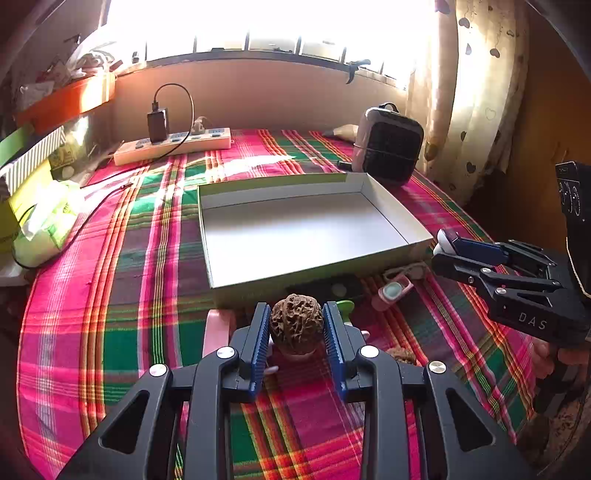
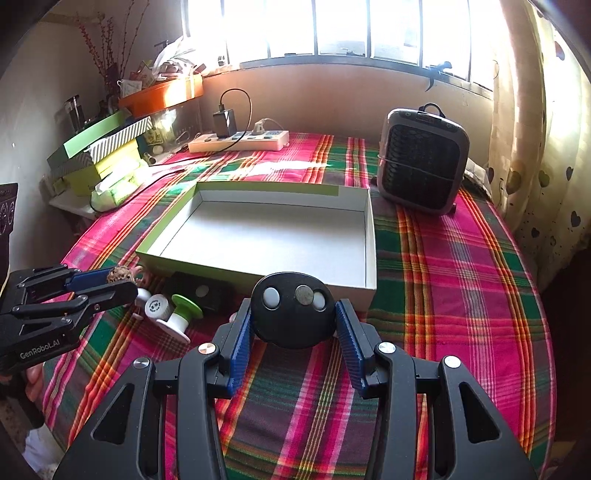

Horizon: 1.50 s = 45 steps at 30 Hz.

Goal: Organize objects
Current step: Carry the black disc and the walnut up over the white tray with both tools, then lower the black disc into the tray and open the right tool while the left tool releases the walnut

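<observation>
A lived-in room of a home, by the look of it. A plaid cloth (image 2: 461, 280) covers the table, which stands under a barred window (image 2: 332, 26). At the right hangs a curtain (image 2: 535, 147) printed with hearts. On the far side lie a power strip (image 2: 240, 142) with a charger plugged in, and a small heater (image 2: 421, 158). Stacked boxes (image 2: 99, 151), a tissue pack (image 2: 114, 188) and clutter fill the left corner.

The open box (image 2: 258, 236) is set mid-frame on the cloth-covered table (image 2: 461, 277). The fan (image 2: 423, 158) is placed at its upper right, the power strip (image 2: 240, 142) behind it, and the spools (image 2: 173, 312) before its lower-left corner.
</observation>
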Each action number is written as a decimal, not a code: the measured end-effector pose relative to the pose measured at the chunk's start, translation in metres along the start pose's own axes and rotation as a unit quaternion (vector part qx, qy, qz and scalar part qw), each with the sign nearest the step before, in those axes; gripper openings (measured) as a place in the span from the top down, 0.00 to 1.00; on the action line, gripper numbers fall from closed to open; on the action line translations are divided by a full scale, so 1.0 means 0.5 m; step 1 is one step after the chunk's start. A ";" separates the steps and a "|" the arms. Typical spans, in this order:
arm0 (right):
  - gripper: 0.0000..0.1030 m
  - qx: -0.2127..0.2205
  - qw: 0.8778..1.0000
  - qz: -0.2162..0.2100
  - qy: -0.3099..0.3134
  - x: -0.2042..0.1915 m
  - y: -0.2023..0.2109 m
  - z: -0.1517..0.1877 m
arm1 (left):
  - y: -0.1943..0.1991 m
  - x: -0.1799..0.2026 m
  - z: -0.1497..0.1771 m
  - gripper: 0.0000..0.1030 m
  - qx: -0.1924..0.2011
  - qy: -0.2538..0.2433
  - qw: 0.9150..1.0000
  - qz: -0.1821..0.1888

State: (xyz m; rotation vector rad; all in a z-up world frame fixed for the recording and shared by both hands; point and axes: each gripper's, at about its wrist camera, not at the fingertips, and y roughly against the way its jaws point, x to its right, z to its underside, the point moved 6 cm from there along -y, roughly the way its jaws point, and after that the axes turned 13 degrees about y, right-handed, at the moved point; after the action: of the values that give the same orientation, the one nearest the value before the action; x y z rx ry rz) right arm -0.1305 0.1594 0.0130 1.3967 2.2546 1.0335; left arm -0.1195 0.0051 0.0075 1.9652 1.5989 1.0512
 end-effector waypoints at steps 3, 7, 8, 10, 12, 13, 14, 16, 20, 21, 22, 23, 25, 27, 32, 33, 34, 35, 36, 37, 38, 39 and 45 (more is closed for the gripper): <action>0.56 0.002 1.000 0.001 0.002 0.002 -0.006 -0.018 | -0.016 -0.007 -0.020 0.74 -0.007 0.006 1.000 0.005; 0.56 0.003 1.000 0.001 0.006 0.005 -0.022 -0.042 | -0.037 -0.015 -0.044 0.74 -0.009 0.010 1.000 0.001; 0.56 0.001 1.000 0.003 0.007 0.006 -0.027 -0.048 | -0.042 -0.017 -0.050 0.74 -0.008 0.009 1.000 0.001; 0.56 -0.001 1.000 0.004 0.010 0.009 -0.041 -0.060 | -0.051 -0.021 -0.062 0.74 -0.008 0.011 1.000 -0.001; 0.56 -0.005 1.000 0.007 0.010 0.016 -0.057 -0.071 | -0.063 -0.026 -0.078 0.74 -0.010 0.015 1.000 -0.001; 0.56 -0.007 1.000 0.008 0.010 0.020 -0.065 -0.076 | -0.069 -0.029 -0.085 0.74 -0.012 0.018 1.000 -0.003; 0.56 -0.008 1.000 0.007 0.010 0.024 -0.074 -0.081 | -0.076 -0.030 -0.092 0.74 -0.013 0.019 1.000 -0.004; 0.56 -0.013 1.000 0.006 0.006 0.031 -0.093 -0.091 | -0.090 -0.034 -0.105 0.74 -0.015 0.021 1.000 -0.007; 0.56 -0.024 1.000 0.013 0.005 0.047 -0.129 -0.107 | -0.119 -0.037 -0.126 0.73 -0.022 0.018 1.000 -0.012; 0.56 -0.028 1.000 0.013 0.003 0.050 -0.139 -0.110 | -0.128 -0.038 -0.130 0.73 -0.025 0.015 0.999 -0.015; 0.56 -0.031 0.999 0.012 0.000 0.055 -0.151 -0.114 | -0.136 -0.039 -0.135 0.73 -0.029 0.016 0.999 -0.019; 0.56 -0.034 0.999 0.010 -0.002 0.058 -0.160 -0.116 | -0.143 -0.040 -0.139 0.73 -0.032 0.016 0.999 -0.021; 0.56 -0.044 0.999 0.012 -0.007 0.066 -0.182 -0.119 | -0.155 -0.038 -0.150 0.73 -0.035 0.014 0.999 -0.019; 0.56 -0.053 0.998 0.017 -0.006 0.074 -0.203 -0.122 | -0.170 -0.037 -0.158 0.73 -0.041 0.011 0.999 -0.024; 0.56 -0.074 0.997 0.015 -0.007 0.086 -0.247 -0.124 | -0.202 -0.044 -0.172 0.73 -0.050 0.012 0.998 -0.037; 0.56 -0.076 0.997 0.015 -0.004 0.085 -0.253 -0.125 | -0.207 -0.044 -0.173 0.73 -0.050 0.009 0.998 -0.038; 0.56 -0.078 0.997 0.015 -0.001 0.084 -0.258 -0.125 | -0.211 -0.045 -0.174 0.73 -0.052 0.007 0.998 -0.041; 0.56 -0.081 0.997 0.016 0.001 0.084 -0.263 -0.125 | -0.215 -0.046 -0.174 0.73 -0.054 0.006 0.998 -0.044; 0.56 -0.082 0.996 0.015 0.001 0.084 -0.267 -0.125 | -0.218 -0.046 -0.174 0.73 -0.056 0.004 0.997 -0.044; 0.56 -0.084 0.996 0.015 0.001 0.084 -0.271 -0.124 | -0.220 -0.046 -0.176 0.73 -0.056 0.003 0.997 -0.044; 0.56 -0.087 0.996 0.016 0.000 0.085 -0.274 -0.125 | -0.223 -0.047 -0.176 0.73 -0.058 0.002 0.997 -0.045; 0.56 -0.088 0.996 0.017 0.001 0.085 -0.277 -0.125 | -0.225 -0.047 -0.177 0.73 -0.059 0.003 0.997 -0.045; 0.56 -0.097 0.995 0.024 0.004 0.088 -0.289 -0.119 | -0.241 -0.056 -0.173 0.73 -0.067 0.005 0.997 -0.049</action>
State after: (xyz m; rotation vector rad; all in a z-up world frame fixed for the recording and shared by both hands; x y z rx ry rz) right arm -0.2810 0.1335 -0.0419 1.3724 2.0703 1.2397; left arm -0.2654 -0.0023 -0.0310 1.7783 1.5715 1.1014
